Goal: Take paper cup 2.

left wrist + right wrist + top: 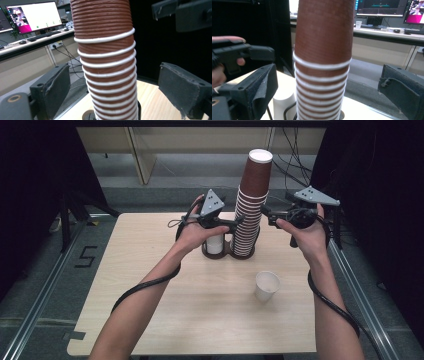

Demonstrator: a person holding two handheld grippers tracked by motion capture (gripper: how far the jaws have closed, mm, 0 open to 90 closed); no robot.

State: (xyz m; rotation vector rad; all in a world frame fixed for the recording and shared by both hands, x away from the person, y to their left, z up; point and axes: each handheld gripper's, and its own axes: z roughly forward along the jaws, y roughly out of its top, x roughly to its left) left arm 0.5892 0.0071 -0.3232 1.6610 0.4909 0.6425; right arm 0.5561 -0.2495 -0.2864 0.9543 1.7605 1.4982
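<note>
The stack of brown paper cups (251,205) stands upright at the far middle of the bench (165,320), its long axis vertical; the cups are nested upside down, white rims (107,56) showing as rings down the lower half, and the topmost cup's white bottom faces up. The stack sits in the right ring of a dark two-ring holder (227,252); the left ring holds a short white cup (215,244). Nearer the person, well apart from the holder, a single white paper cup (267,285) stands mouth up and looks empty. The left hand-held gripper (235,222) reaches the stack from its left and the right hand-held gripper (264,211) from its right, both pointing roughly level at the ringed part. The left gripper view shows the stack between that gripper's two black pads (53,87), with clear gaps on both sides, so its jaws are open around the stack; it also shows a monitor (35,16) and a keyboard on a desk behind. The right gripper view shows the same for the right pads (260,86), apart from the cups, jaws open, with the left hand-held gripper and fingers beyond at the left, the short white cup beside the stack's foot, and more screens (379,7) on a far desk.
</note>
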